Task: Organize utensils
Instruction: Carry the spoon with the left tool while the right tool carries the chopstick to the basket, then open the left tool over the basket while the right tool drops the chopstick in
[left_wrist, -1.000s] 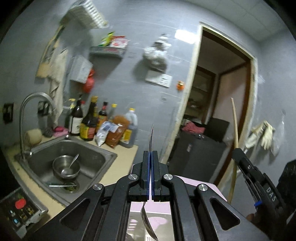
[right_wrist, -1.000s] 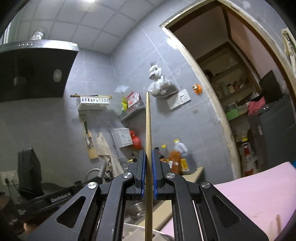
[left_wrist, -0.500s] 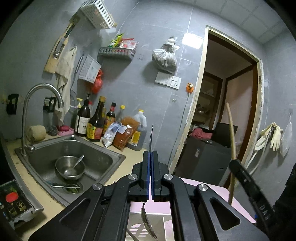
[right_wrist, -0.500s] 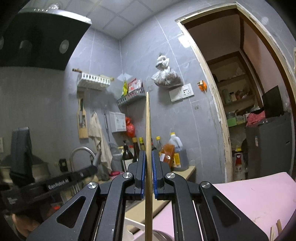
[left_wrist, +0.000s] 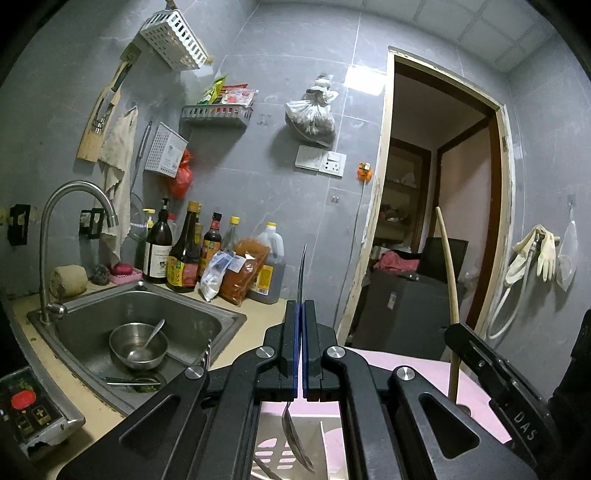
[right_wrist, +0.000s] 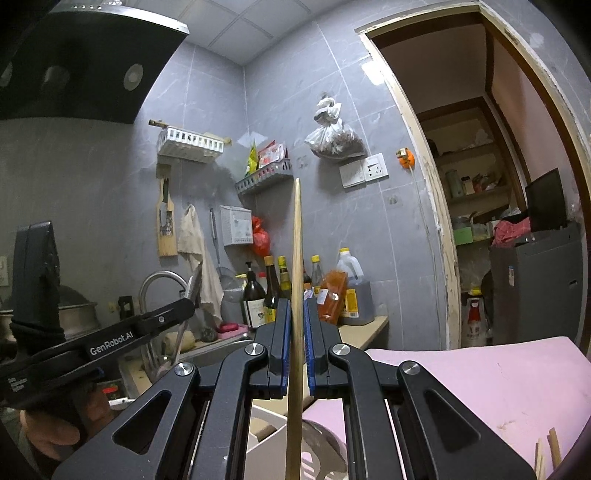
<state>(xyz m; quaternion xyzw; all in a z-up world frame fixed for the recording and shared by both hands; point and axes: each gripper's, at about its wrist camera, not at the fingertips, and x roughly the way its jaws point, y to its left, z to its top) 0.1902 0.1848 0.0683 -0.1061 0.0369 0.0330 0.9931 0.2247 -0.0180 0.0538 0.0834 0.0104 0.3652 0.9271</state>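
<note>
My left gripper (left_wrist: 299, 314) is shut on a metal spoon (left_wrist: 302, 275). The handle points up and the bowl (left_wrist: 295, 443) hangs below the jaws, over a white slotted utensil holder (left_wrist: 273, 454). My right gripper (right_wrist: 297, 314) is shut on a wooden chopstick (right_wrist: 296, 251) held upright, its lower end over the white holder (right_wrist: 266, 439). In the left wrist view the right gripper (left_wrist: 491, 373) and its chopstick (left_wrist: 448, 280) show at the right. In the right wrist view the left gripper (right_wrist: 155, 319) shows at the left.
A pink mat (right_wrist: 480, 384) covers the table. More chopsticks (right_wrist: 546, 454) lie at its right edge. A steel sink (left_wrist: 207, 317) holds a bowl with a spoon (left_wrist: 138, 345). Bottles (left_wrist: 184, 258) line the wall. An open doorway (left_wrist: 436, 221) is to the right.
Both grippers have tilted downward, so the sink, counter and pink mat show more. The spoon and the chopstick stay gripped. The white holder now shows below both.
</note>
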